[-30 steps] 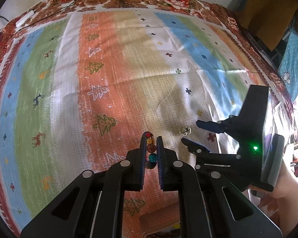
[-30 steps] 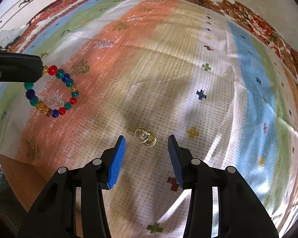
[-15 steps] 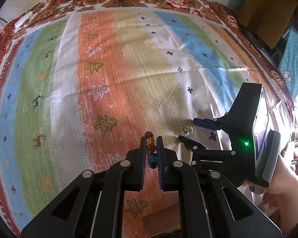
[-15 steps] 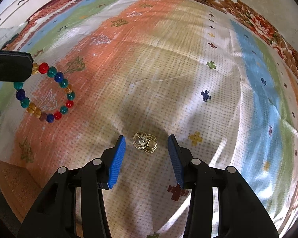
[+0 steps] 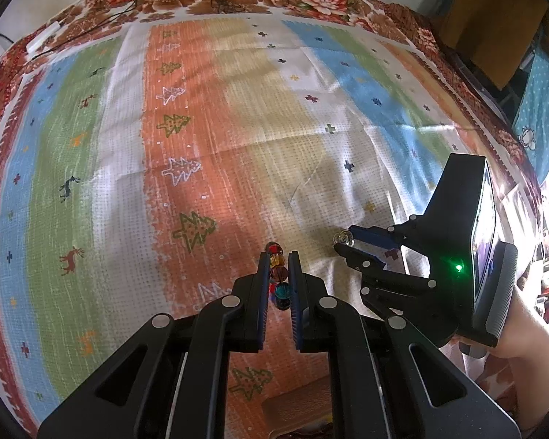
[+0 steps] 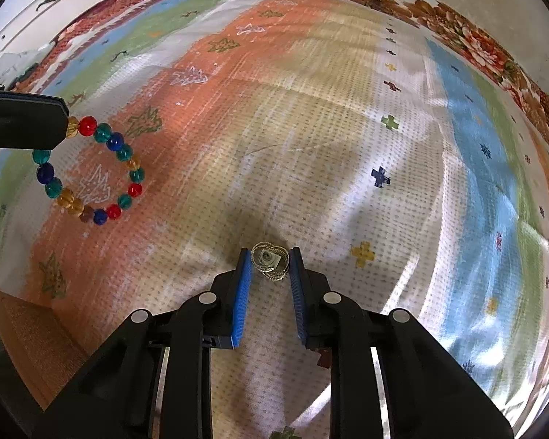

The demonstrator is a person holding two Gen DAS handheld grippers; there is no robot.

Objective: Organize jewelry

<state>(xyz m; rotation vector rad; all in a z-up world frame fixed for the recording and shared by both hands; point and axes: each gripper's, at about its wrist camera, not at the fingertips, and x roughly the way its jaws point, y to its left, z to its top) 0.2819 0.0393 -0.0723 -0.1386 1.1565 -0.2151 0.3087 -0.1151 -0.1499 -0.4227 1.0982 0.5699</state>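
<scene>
A bracelet of red, blue, teal and amber beads (image 5: 279, 273) hangs clamped in my left gripper (image 5: 277, 256), which is shut on it. In the right wrist view the bracelet (image 6: 115, 141) dangles as a loop from that gripper's finger (image 6: 25, 124), just above the striped cloth. A small cluster of gold rings (image 6: 269, 261) lies on the cloth between the blue pads of my right gripper (image 6: 269, 253). Its jaws are closing and both pads touch the rings' sides. The left wrist view shows the right gripper (image 5: 344, 240) tipped down on the rings (image 5: 342, 236).
A striped cloth (image 5: 238, 128) with tree and deer motifs covers the surface. A brown box (image 6: 22, 333) sits at the near edge below the left gripper. A person's hand (image 5: 523, 351) holds the right gripper. A cable (image 5: 135, 3) lies along the far border.
The right gripper's jaws have narrowed from wide apart onto the gold rings, which now sit between the pads. The left gripper and the bracelet have stayed put.
</scene>
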